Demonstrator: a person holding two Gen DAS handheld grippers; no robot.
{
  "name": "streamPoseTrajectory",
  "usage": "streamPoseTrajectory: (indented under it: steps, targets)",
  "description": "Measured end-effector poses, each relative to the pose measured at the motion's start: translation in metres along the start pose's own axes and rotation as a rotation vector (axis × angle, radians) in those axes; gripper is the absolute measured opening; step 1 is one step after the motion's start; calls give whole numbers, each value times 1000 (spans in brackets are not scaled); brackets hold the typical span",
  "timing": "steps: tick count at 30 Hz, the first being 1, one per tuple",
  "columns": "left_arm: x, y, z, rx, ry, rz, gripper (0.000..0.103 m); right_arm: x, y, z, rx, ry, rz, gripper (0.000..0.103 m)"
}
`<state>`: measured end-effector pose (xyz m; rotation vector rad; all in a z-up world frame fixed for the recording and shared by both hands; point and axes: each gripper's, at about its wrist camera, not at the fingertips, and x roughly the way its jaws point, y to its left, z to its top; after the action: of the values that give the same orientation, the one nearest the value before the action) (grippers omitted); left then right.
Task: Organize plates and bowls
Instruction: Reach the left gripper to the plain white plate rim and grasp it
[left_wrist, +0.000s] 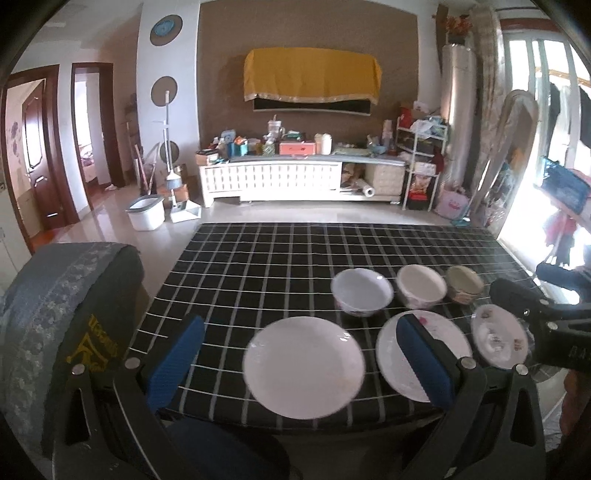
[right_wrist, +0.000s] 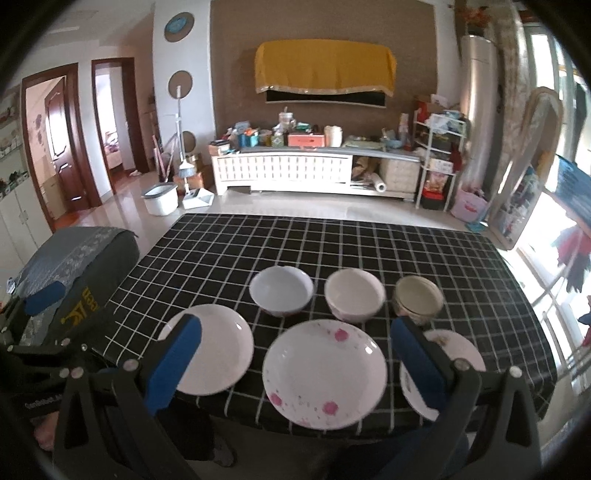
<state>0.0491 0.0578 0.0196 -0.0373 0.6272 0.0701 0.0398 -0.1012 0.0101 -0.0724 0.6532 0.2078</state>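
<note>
On the black checked tablecloth (right_wrist: 332, 243) a front row holds a plain white plate (right_wrist: 218, 347) (left_wrist: 304, 365), a pink-spotted plate (right_wrist: 325, 373) (left_wrist: 443, 343) and a small patterned plate (right_wrist: 461, 350) (left_wrist: 498, 336). Behind them stand a bluish-white bowl (right_wrist: 281, 290) (left_wrist: 362, 291), a cream bowl (right_wrist: 354, 293) (left_wrist: 421, 290) and a small olive bowl (right_wrist: 418, 300) (left_wrist: 464, 284). My left gripper (left_wrist: 301, 354) hovers open over the plain plate. My right gripper (right_wrist: 295, 358) hovers open over the spotted plate. Neither holds anything.
A chair with a grey patterned cover (left_wrist: 62, 314) (right_wrist: 77, 266) stands at the table's left edge. The right gripper's black body (left_wrist: 546, 317) shows at the right of the left wrist view. Beyond the table are tiled floor, a white bucket (right_wrist: 160, 199) and a cluttered TV cabinet (right_wrist: 295, 166).
</note>
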Motion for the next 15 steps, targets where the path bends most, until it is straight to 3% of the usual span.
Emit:
streamPoseTrajectory:
  steps: [10,15]
  targets:
    - [56,44,2,-80,108,22,103,70,22,17,-39,80,75,103]
    - [93,58,-15,-123,214,5,103,107,37,9,-75,165,113,102]
